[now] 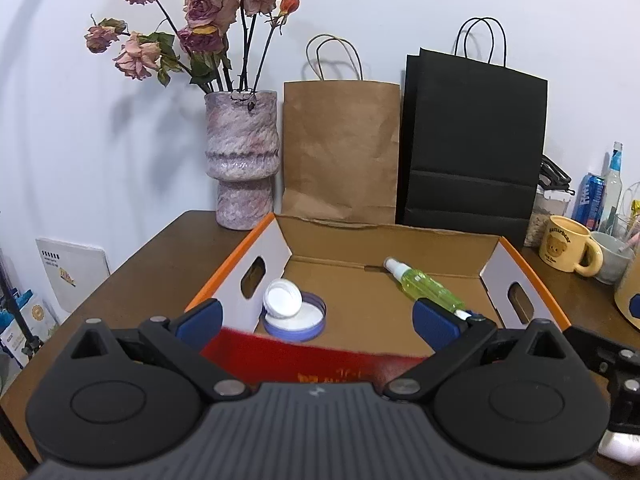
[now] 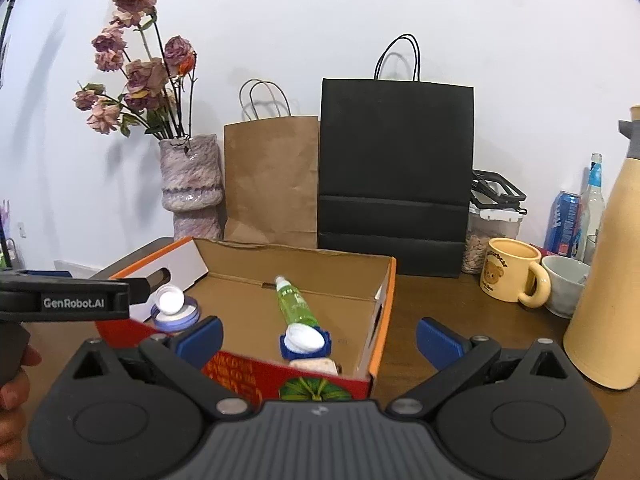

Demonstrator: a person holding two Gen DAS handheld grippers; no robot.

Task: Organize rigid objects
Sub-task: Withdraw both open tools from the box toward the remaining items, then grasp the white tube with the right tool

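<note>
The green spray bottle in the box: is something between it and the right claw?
Yes. The near wall of the cardboard box rises between the open right claw and the green spray bottle. A blue-rimmed white lid also lies at the bottle's near end. From above, nothing visible blocks it.

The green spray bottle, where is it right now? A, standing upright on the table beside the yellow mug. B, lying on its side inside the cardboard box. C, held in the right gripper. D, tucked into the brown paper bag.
B: the green spray bottle lies flat on the floor of the open cardboard box, and both grippers are open and empty.
</note>
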